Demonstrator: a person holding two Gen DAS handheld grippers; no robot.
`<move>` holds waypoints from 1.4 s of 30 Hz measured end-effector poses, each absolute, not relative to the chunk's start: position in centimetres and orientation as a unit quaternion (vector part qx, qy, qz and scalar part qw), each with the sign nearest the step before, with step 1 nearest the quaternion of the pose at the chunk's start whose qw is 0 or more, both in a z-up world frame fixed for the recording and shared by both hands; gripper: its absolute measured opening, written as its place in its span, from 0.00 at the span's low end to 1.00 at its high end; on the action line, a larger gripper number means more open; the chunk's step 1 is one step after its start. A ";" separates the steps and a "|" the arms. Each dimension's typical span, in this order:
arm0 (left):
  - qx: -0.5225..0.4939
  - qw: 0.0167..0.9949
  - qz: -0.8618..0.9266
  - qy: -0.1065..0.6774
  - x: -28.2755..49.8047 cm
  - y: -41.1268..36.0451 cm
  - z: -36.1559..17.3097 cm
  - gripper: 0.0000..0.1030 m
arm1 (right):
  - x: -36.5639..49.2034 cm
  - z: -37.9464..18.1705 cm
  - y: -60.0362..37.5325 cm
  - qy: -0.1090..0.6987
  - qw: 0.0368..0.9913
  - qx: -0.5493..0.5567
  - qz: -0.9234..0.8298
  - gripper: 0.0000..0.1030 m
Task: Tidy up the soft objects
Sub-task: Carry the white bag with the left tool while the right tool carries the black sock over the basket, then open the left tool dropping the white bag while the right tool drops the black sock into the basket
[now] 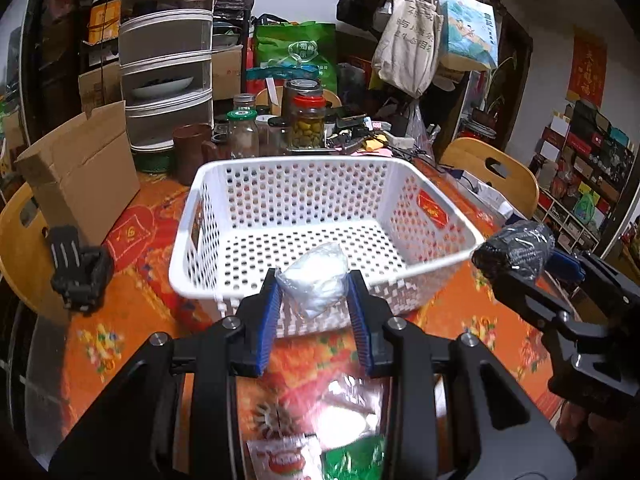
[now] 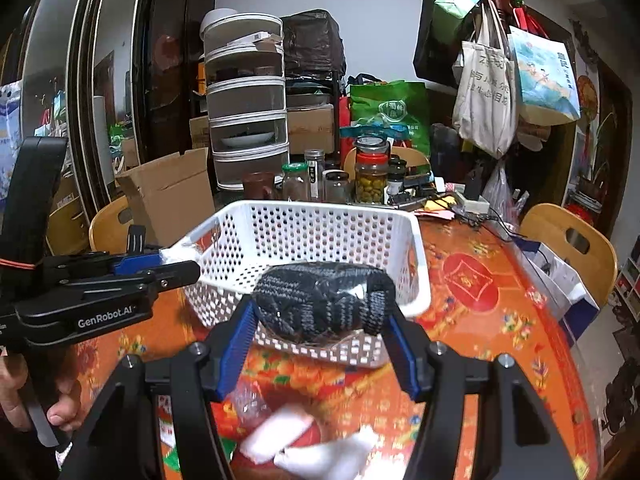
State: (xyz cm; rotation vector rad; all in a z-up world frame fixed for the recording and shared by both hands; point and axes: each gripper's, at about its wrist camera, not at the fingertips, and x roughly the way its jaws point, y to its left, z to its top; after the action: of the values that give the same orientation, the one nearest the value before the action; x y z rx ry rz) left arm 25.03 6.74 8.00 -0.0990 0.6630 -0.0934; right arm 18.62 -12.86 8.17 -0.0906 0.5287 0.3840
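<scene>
A white perforated basket (image 1: 424, 194) (image 2: 416, 248) stands on the orange patterned table, with nothing lying inside it. My left gripper (image 1: 314, 286) is shut on a white soft bundle in clear plastic (image 1: 316, 280), held just above the basket's near rim. My right gripper (image 2: 322, 308) is shut on a dark knitted bundle wrapped in clear film (image 2: 324, 300) (image 1: 516, 248), lifted in front of the basket's near right corner. The left view shows the right gripper (image 1: 520, 256) at the right edge; the right view shows the left gripper (image 2: 168, 264) at the left, held by a hand (image 2: 24, 404).
Jars (image 1: 308, 122), a brown mug (image 1: 192, 152), a cardboard box (image 1: 84, 176) and stacked containers (image 1: 166, 60) crowd the table behind the basket. Wooden chairs (image 1: 496, 168) stand at both sides. More soft packets (image 2: 304, 440) (image 1: 288, 456) lie blurred on the table below the grippers.
</scene>
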 end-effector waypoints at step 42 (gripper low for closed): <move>-0.049 0.840 0.023 0.540 45.3 8.7 0.0 0.31 | 39.1 1.3 -6.9 0.493 0.847 -0.096 0.171 0.61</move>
State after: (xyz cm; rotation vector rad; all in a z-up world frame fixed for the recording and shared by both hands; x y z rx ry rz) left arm 45.34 8.69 -0.01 -0.1037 1.1408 0.0481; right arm 39.07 -6.92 1.29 -0.2021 1.0405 0.3615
